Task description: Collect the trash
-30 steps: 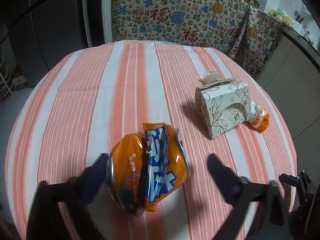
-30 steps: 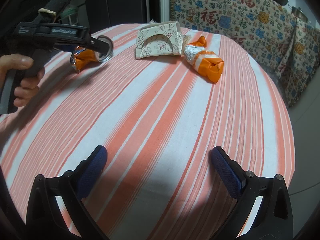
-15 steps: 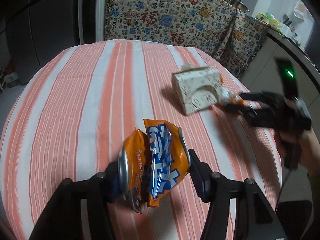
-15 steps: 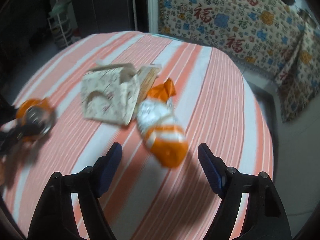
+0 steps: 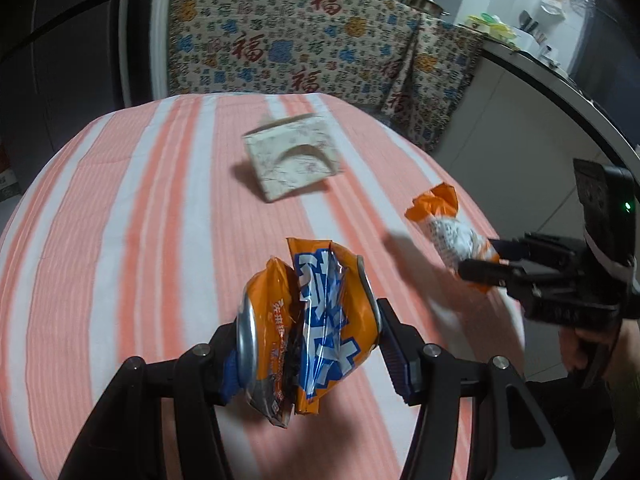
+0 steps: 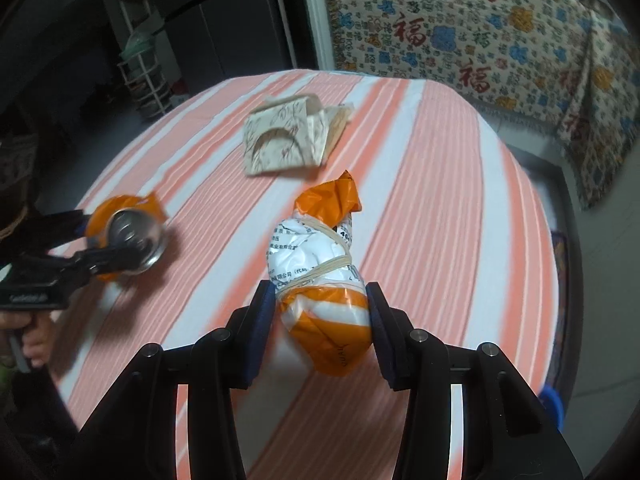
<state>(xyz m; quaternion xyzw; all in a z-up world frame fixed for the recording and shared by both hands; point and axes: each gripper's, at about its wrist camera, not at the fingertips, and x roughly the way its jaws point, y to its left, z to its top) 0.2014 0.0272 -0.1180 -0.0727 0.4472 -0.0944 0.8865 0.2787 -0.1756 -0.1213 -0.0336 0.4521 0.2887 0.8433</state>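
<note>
Both claws have closed since a second ago, when they stood wide open: the left claw [image 5: 308, 344] now pinches the crushed orange can [image 5: 308, 332] between its blue pads, and the right claw [image 6: 322, 320] squeezes the orange-and-white wrapper bundle [image 6: 324, 280], which earlier lay beside the box. Each item looks lifted just off the striped bench [image 5: 120, 240], though blur makes contact hard to judge. Three pieces of trash show in all: one can, one bundle, one floral paper box [image 5: 294, 160] lying alone on the cloth farther back, well apart from both claws. Bare cloth runs all round the box; the bench's round edge curves close past the right claw, with floor beyond. Only the right view shows the rubber bands tying the bundle and the can's silver end; only the left shows the can's blue lettering. A patterned cloth [image 5: 320, 40] hangs behind.
</note>
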